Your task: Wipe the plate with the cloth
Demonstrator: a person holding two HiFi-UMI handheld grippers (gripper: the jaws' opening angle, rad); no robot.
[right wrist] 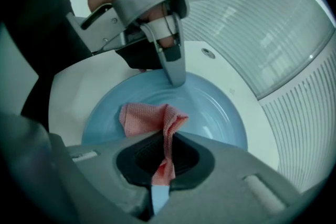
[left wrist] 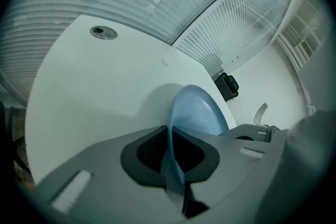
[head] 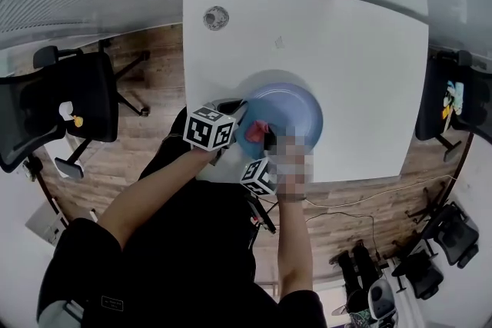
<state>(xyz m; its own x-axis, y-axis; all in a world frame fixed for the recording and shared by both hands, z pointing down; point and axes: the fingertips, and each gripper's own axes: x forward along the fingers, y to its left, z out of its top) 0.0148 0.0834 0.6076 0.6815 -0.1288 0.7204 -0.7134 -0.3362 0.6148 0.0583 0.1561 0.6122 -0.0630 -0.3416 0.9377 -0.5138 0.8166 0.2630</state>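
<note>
Head view: grips the plate (head: 296, 105), blue, by the 6 o'clock edge of the tabletop (head: 354, 34), at its 9 o'clock rim with the left tool (head: 238, 110), and holds the red cloth (head: 255, 131) on its 7 o'clock part with the right tool (head: 265, 140). Left gripper view: clenched on the plate rim. Right gripper view: clamped on a fold of cloth draped toward 11 o'clock, with bare plate ahead toward 1 o'clock.

In the head view a mosaic patch blots out the part just beside the right tool (head: 265, 140); that tool and the left tool (head: 240, 113) cover the near rim of the blue plate (head: 296, 107); the red cloth (head: 255, 131) shows only as a scrap between them; in the right gripper view its lower end vanishes between the jaws; the round thing (head: 216, 17) at the surface's (head: 361, 50) far corner is too small to identify.
</note>
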